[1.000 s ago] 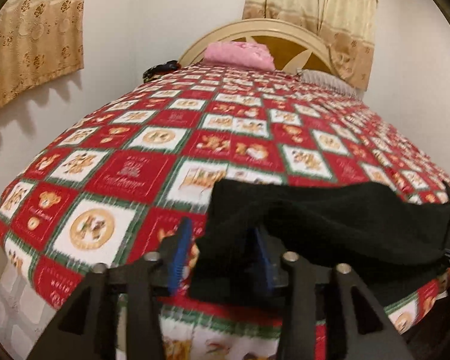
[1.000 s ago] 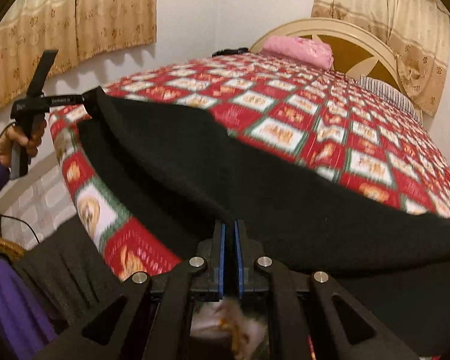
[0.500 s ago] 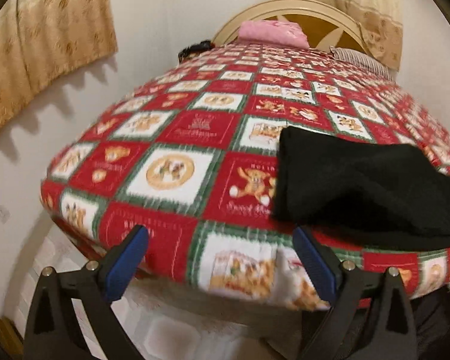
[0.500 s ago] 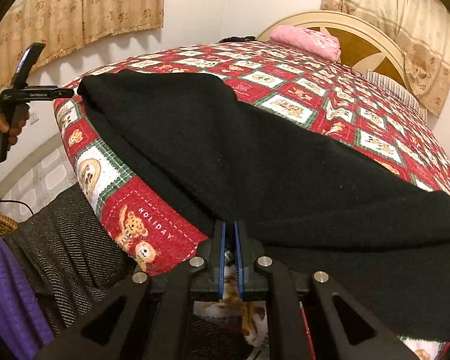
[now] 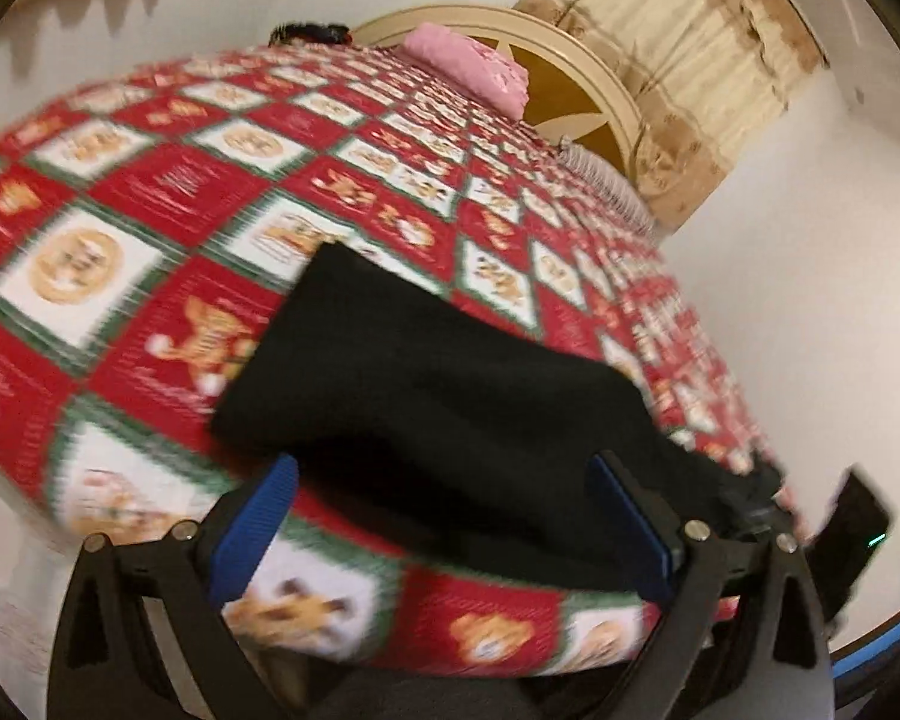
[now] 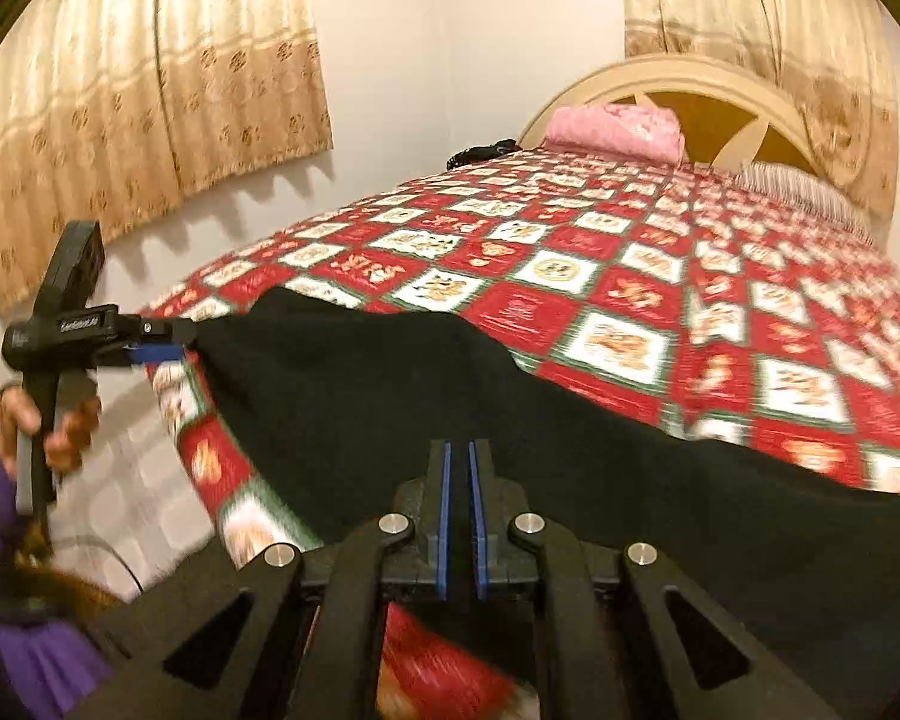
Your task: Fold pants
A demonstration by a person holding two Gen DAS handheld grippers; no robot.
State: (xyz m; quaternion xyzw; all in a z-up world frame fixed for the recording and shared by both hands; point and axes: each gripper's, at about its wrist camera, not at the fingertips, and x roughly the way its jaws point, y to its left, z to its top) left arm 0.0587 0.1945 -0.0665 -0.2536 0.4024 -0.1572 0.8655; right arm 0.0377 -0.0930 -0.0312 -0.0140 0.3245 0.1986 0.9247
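The black pants [image 5: 450, 396] lie folded along the near edge of the bed, also seen in the right wrist view [image 6: 450, 396]. My left gripper [image 5: 444, 528] is open, its blue pads on either side of the pants' near edge, holding nothing. It shows in the right wrist view [image 6: 162, 348] at the pants' left corner. My right gripper [image 6: 459, 516] is shut on the near edge of the pants, with the fabric pinched between its pads. It shows at the far right of the left wrist view [image 5: 768, 504].
The bed [image 6: 630, 276] has a red, white and green holiday quilt. A pink pillow [image 6: 618, 129] and a striped pillow [image 6: 810, 192] lie by the cream headboard [image 6: 720, 90]. A dark object [image 6: 480, 153] sits at the far left corner. Curtains hang on the walls.
My left gripper has let go of the pants' corner, opened wide and swung to face the pants from the left. My right gripper stays shut on the fabric.
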